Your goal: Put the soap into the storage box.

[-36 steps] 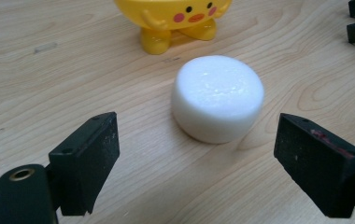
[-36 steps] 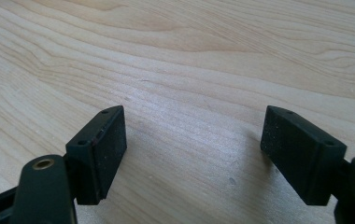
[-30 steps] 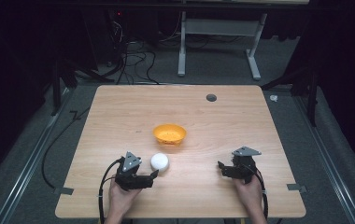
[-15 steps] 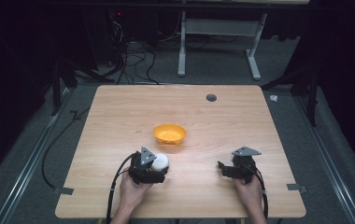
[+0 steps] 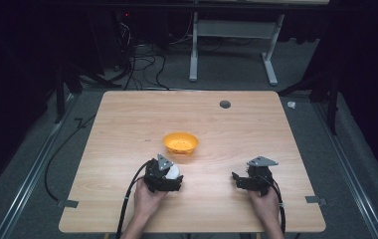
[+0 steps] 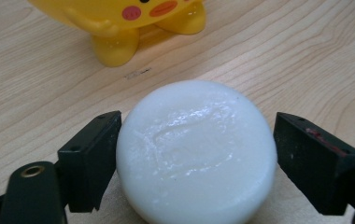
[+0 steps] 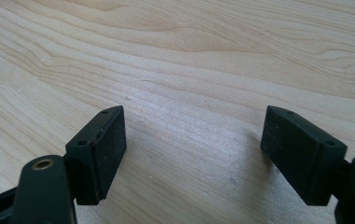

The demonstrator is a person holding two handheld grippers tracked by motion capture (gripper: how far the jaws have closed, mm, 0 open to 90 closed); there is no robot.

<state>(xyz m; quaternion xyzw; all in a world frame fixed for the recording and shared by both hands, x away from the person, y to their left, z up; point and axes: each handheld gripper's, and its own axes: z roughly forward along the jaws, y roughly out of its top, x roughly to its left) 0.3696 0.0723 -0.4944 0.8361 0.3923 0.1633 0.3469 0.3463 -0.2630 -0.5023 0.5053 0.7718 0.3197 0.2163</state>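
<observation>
1. Left gripper [image 6: 194, 154]: jaws spread either side of the white soap [image 6: 196, 154], near table edge, six o'clock from the yellow bowl [image 5: 180, 143].
2. Squeeze gently, centred; slippery.
3. Right gripper [image 7: 194, 154]: spread, empty, parked at three o'clock.

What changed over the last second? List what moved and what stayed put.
The left claw moved right and forward across the table, up to the white soap bar. Its jaws now sit on either side of the bar, the left one touching and the right one slightly apart, so it is not yet clamped. The soap bar, the yellow dish behind it and the open right claw stayed where they were.
</observation>
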